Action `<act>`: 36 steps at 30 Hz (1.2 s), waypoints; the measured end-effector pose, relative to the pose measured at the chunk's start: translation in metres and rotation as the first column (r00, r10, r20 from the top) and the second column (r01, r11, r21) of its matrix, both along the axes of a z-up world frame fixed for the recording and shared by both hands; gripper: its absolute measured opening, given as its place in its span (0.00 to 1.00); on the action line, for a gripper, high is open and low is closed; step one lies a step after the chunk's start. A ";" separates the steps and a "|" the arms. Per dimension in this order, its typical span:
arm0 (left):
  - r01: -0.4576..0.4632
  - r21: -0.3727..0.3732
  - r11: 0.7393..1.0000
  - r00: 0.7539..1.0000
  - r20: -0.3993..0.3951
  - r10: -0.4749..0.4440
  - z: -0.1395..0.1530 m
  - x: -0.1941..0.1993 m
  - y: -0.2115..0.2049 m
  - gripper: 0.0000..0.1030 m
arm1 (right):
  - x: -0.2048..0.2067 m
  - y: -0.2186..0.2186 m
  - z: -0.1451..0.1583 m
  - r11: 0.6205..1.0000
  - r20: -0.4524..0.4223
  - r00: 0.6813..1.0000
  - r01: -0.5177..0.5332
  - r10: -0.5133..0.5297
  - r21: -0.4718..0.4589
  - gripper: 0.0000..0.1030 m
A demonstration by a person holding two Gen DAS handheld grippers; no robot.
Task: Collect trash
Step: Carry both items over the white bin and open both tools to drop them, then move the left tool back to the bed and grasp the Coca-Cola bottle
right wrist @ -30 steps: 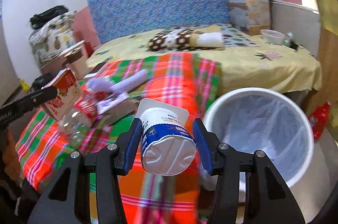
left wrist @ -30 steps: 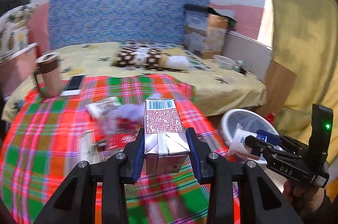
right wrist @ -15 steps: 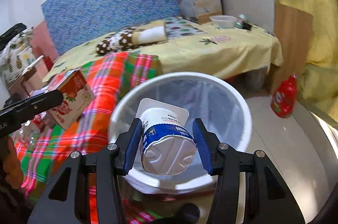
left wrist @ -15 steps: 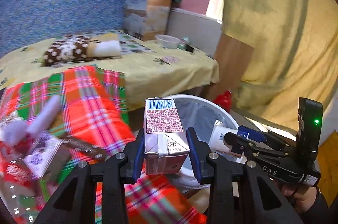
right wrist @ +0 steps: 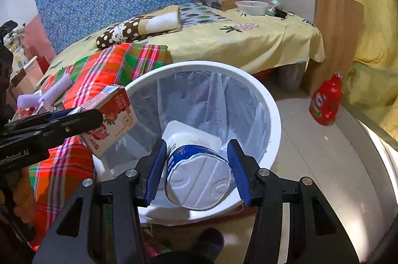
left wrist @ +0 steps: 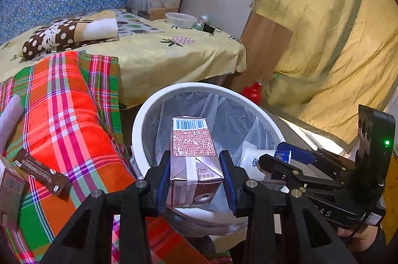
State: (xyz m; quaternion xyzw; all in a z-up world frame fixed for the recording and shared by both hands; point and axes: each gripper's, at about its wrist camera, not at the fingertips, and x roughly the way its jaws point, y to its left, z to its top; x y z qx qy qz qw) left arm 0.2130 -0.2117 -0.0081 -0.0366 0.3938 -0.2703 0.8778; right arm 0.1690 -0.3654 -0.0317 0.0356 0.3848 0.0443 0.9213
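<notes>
My left gripper (left wrist: 195,159) is shut on a red and silver drink carton (left wrist: 192,144) with a barcode on its end. It holds the carton above the near edge of the white trash bin (left wrist: 139,119), which has a clear liner. My right gripper (right wrist: 196,152) is shut on a white and blue yoghurt cup (right wrist: 199,172), tilted over the open bin (right wrist: 273,119). In the right wrist view the carton (right wrist: 112,119) hangs at the bin's left rim. The cup (left wrist: 251,159) shows over the bin's right side in the left wrist view.
A plaid cloth (left wrist: 74,114) left of the bin carries a brown wrapper (left wrist: 42,174) and a pale roll (right wrist: 49,92). A bed in a yellow sheet (right wrist: 248,45) lies behind. On the floor to the right are a red bottle (right wrist: 325,102), a wooden board (right wrist: 335,35) and a yellow curtain (left wrist: 323,27).
Both grippers swung right from over the plaid cloth and sank until they hang above the bin. Each still holds its item; the cup now tilts more.
</notes>
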 end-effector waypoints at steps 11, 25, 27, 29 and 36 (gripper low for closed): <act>-0.020 -0.008 1.000 1.000 0.009 0.020 0.003 0.003 0.000 0.47 | -0.004 -0.004 0.004 1.000 0.011 0.999 0.030 -0.030 -0.004 0.55; -0.110 -0.079 0.991 0.992 0.050 0.114 0.028 -0.040 0.048 0.47 | -0.029 0.019 0.030 0.995 0.100 0.995 -0.029 0.019 0.100 0.56; -0.147 -0.077 0.986 0.987 0.061 0.152 0.032 -0.051 0.061 0.47 | -0.034 0.027 0.033 0.992 0.111 0.993 -0.049 0.036 0.115 0.56; -0.179 -0.078 0.981 0.981 0.064 0.184 0.034 -0.060 0.073 0.47 | -0.037 0.036 0.035 0.990 0.119 0.991 -0.076 0.062 0.120 0.56; -0.259 -0.063 0.964 0.963 0.067 0.263 0.034 -0.092 0.115 0.47 | -0.046 0.070 0.038 0.972 0.136 0.975 -0.194 0.175 0.136 0.56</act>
